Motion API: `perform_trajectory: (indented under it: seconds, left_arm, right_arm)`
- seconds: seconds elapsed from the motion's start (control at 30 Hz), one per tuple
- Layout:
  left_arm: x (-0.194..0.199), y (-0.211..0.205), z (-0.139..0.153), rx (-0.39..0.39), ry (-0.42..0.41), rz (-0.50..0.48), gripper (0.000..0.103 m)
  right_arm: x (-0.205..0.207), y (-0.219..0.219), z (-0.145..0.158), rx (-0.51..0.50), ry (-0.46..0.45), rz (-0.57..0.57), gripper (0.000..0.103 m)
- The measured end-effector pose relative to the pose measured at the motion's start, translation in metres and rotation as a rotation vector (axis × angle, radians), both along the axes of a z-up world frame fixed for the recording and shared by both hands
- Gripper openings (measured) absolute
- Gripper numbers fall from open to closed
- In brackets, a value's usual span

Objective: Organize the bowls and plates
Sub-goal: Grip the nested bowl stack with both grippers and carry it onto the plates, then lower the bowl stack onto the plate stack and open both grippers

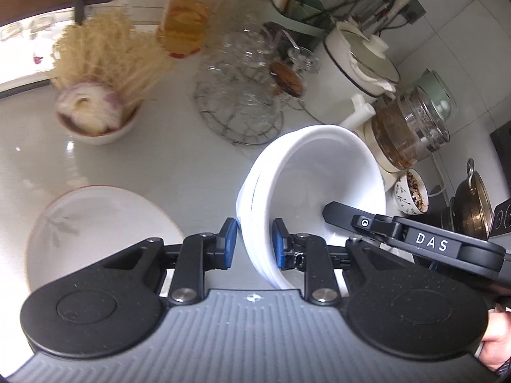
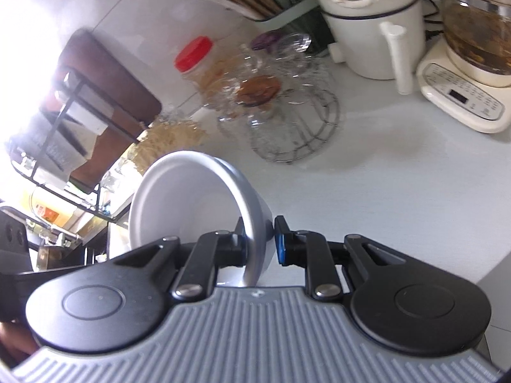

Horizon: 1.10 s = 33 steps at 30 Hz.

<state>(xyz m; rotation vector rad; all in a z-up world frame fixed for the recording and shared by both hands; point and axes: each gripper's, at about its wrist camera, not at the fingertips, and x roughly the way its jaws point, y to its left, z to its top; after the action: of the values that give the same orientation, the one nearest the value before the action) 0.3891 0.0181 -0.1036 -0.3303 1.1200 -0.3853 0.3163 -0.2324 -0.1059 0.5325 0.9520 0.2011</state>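
With the left tongs (image 1: pixel 254 244) pinching the rim of a tilted stack of white bowls (image 1: pixel 306 191) above the table (image 1: pixel 179 159) and the right tongs (image 2: pixel 260 241) gripping the opposite rim, uneven pulling could slide the glazed bowls apart onto the plate (image 1: pixel 105 229) nearby

A stack of white bowls (image 1: pixel 319 185) hangs tipped on its side above the desk (image 1: pixel 179 159), openings facing right, rims nested closely together. Lower left lies a shallow white plate (image 1: pixel 95 223) with a faint grey leaf print, flat.
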Motion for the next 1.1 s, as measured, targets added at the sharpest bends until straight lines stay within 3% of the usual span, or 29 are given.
perform_trajectory:
  seconds: [0.47, 0.77, 1.1]
  left_arm:
    - [-0.023, 0.095, -0.04, 0.037, 0.077, 0.111, 0.028]
    - [-0.019, 0.112, -0.079, 0.062, 0.138, 0.124, 0.028]
    - [-0.011, 0.111, -0.093, 0.081, 0.153, 0.12, 0.028]
  right_arm:
    - [0.016, 0.094, -0.039, -0.009, 0.098, 0.163, 0.02]
    - [0.018, 0.121, -0.067, -0.068, 0.144, 0.195, 0.02]
    - [0.021, 0.13, -0.081, -0.096, 0.158, 0.214, 0.021]
